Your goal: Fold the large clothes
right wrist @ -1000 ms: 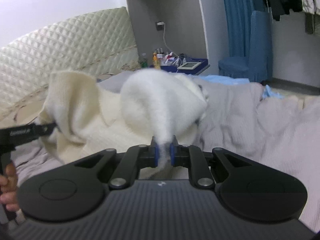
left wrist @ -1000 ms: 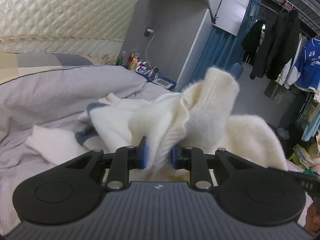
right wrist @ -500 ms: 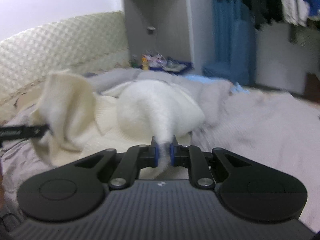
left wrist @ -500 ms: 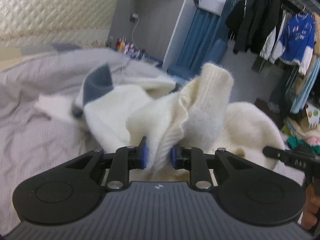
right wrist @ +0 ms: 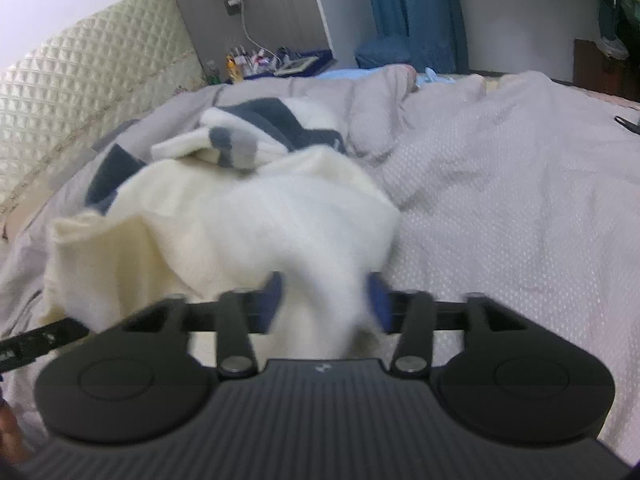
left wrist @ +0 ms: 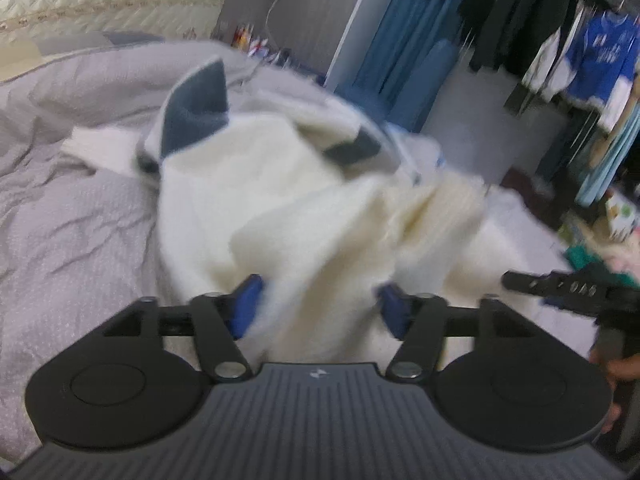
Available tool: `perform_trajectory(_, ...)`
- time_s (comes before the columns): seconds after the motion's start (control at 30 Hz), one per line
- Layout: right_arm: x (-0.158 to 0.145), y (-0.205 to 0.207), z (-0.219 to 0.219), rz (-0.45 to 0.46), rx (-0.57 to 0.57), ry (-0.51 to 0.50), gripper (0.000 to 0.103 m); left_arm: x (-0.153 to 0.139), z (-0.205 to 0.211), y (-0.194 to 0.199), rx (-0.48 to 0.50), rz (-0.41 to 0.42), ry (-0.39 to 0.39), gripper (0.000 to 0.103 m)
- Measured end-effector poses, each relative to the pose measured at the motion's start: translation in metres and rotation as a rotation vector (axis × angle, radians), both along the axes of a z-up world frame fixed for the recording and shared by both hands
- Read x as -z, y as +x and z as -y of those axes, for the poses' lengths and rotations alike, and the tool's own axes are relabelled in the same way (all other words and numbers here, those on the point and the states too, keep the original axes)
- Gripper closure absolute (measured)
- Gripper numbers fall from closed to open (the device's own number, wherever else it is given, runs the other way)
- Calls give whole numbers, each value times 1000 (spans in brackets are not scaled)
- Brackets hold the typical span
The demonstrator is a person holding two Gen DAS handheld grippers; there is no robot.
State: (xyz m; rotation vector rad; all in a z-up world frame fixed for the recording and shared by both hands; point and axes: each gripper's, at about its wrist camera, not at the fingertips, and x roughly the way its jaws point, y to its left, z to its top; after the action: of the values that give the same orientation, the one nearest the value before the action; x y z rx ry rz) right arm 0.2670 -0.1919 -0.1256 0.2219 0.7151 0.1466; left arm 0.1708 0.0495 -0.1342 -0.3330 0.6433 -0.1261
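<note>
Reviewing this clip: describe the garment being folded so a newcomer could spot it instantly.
Start at the bed with the grey cover in front of the quilted cream headboard. On it lies a heap of fluffy knitwear: the cream sweater. Only it has dark slate-blue bands, seen on its far side; the bedding around it is plain pale grey.

Each gripper is made of black plastic, with blue pads, silver screws and a ribbed grey top.

Both wrist fisheyes close, angled down, sharing sweater (bed behind)
</note>
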Motion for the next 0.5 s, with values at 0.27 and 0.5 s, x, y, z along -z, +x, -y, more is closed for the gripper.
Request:
perform_trajectory(0.27, -16, 4, -4, 109, -72, 23, 32, -22, -33, 27, -64, 129, -41, 15)
perform_trajectory(0.5, -11, 65, -26, 74, -110, -7, 32, 8, -85, 118, -192, 2, -41, 15)
